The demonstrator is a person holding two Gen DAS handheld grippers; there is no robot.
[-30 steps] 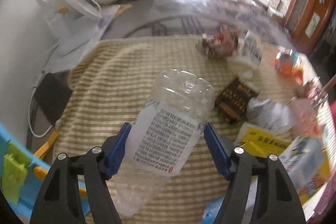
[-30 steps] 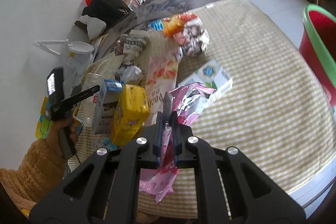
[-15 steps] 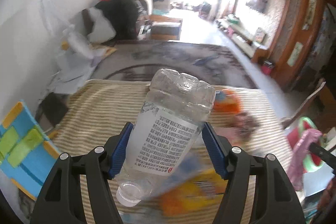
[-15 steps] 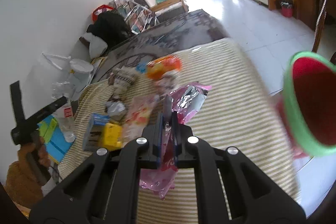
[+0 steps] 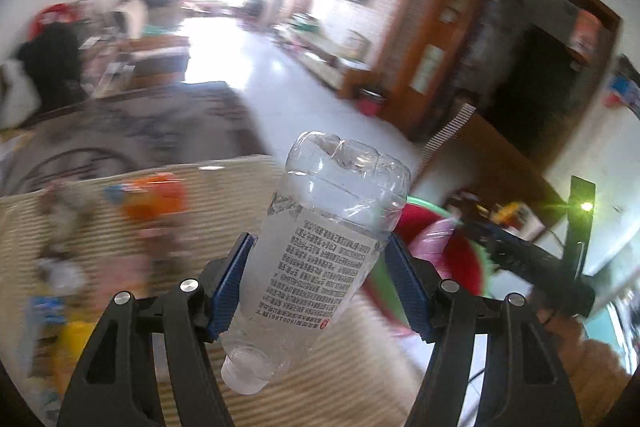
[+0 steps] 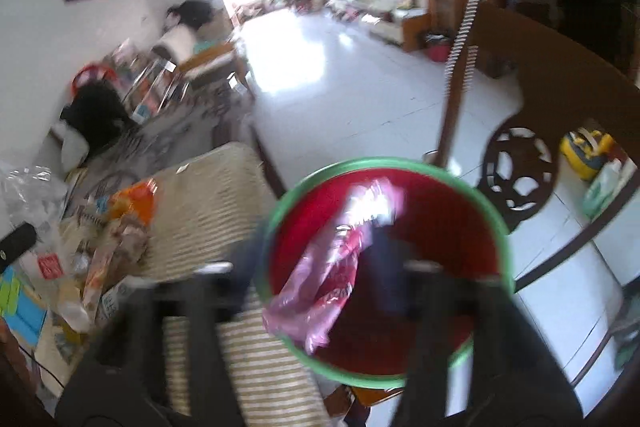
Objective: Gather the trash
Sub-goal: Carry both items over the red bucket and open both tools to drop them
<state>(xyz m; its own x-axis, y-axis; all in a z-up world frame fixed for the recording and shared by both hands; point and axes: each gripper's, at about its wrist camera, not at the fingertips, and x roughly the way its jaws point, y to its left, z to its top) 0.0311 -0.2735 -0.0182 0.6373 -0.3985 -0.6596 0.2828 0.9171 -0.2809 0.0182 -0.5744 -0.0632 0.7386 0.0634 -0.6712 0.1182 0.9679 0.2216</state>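
Note:
A clear plastic bottle [image 5: 332, 227] with a white printed label sits base-up between the blue pads of my left gripper [image 5: 320, 259], which is shut on it above the striped table. My right gripper [image 6: 316, 267] hangs blurred over a red bin with a green rim [image 6: 400, 163]. Its jaws are opening and stand wide apart. A pink plastic wrapper [image 6: 332, 267] is loose between them, over the bin's mouth, with no pad pressing on it. The left wrist view also shows the bin [image 5: 464, 259] behind the bottle and the pink wrapper [image 5: 430, 239] over it.
A table with a striped cloth [image 6: 208, 211] carries several pieces of trash, among them an orange bag [image 6: 136, 199] and cartons at the left. A dark wooden chair [image 6: 516, 171] stands right beside the bin. White tiled floor [image 6: 340, 75] lies beyond.
Both grippers swung right, from over the table's trash to the red bin. The right jaws went from shut on the pink wrapper to wide apart. The left still holds the bottle.

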